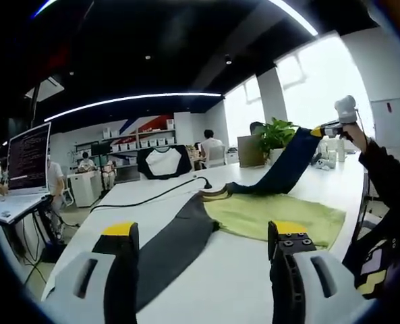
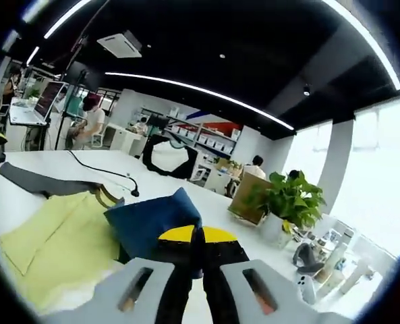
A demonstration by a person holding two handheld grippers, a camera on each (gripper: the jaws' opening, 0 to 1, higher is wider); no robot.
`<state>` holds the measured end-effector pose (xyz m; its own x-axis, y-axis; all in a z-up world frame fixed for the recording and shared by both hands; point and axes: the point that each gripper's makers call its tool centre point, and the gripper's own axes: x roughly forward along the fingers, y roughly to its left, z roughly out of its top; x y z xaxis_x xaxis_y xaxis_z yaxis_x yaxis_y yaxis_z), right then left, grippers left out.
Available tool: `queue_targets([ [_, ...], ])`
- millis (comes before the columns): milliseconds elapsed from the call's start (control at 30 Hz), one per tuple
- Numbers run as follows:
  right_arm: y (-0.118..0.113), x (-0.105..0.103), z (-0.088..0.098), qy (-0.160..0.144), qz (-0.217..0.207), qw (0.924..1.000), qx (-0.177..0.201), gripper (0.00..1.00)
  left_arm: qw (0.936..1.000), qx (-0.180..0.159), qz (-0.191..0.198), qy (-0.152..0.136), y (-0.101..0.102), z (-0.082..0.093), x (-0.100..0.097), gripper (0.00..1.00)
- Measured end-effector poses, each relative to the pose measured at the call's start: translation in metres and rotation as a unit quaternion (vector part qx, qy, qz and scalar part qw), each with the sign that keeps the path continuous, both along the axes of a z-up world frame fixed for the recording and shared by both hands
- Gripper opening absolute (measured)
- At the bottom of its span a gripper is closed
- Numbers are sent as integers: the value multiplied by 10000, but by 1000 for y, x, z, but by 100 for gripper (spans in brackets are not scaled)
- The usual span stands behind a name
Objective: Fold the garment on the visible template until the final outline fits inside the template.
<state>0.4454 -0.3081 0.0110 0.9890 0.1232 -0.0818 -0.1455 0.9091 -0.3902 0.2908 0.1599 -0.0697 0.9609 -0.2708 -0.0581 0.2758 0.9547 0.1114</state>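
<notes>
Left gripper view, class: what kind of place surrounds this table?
Probably an open-plan office or lab: long white table, lit monitor showing text, shelves of storage boxes, people seated at desks.

Bare white table (image 1: 240, 283) lies open near the left gripper; black cable (image 1: 152, 197) and potted plant (image 2: 289, 200) possibly crowd the far side.

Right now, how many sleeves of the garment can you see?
2: the navy sleeve lifted off the table, pinched in the right gripper; the grey sleeve flat between the left gripper's open jaws.
</notes>
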Motion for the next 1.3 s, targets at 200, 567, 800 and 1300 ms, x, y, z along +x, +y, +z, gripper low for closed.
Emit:
queue_targets([
  [200,-24,11,-12,198,-303,9993,32,0,10000,17,10,-11,1,1,-1,82],
  [567,-60,34,-60,870,-774,9931,-106,0,10000,34,25,39,1,-1,0,82],
  [800,-77,46,-88,1111,-902,9880,-590,0,9999,74,25,77,0,-3,0,82],
  [1300,-107,60,-154,1927,-1120,9726,-661,0,9999,-46,101,82,11,-2,-2,82],
])
